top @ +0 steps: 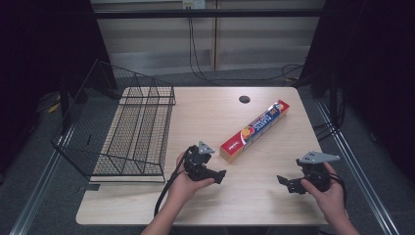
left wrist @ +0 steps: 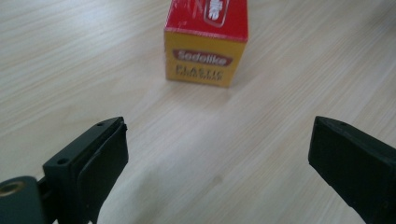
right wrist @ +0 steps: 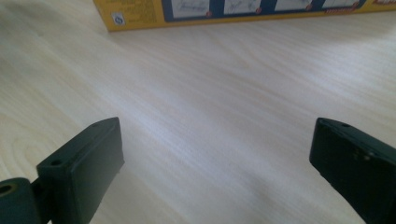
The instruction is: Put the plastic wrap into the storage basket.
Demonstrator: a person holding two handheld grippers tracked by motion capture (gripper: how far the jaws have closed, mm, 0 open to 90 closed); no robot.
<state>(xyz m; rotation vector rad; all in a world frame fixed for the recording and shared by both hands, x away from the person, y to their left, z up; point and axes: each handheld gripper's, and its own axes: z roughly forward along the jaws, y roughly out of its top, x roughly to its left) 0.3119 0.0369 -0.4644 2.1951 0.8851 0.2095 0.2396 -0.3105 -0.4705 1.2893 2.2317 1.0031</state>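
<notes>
A long red, yellow and blue plastic wrap box lies diagonally across the middle of the wooden table. My left gripper hovers just short of the box's near end, open with nothing between its jaws. In the left gripper view that yellow end of the box faces me, a short way ahead of the open left gripper. My right gripper is held at the table's front right, open and empty. The right gripper view has the box's long side far ahead of the open right gripper.
A black wire basket lies tipped on its side over the table's left part. A dark round cable hole sits near the far edge. Cables run on the floor behind the table.
</notes>
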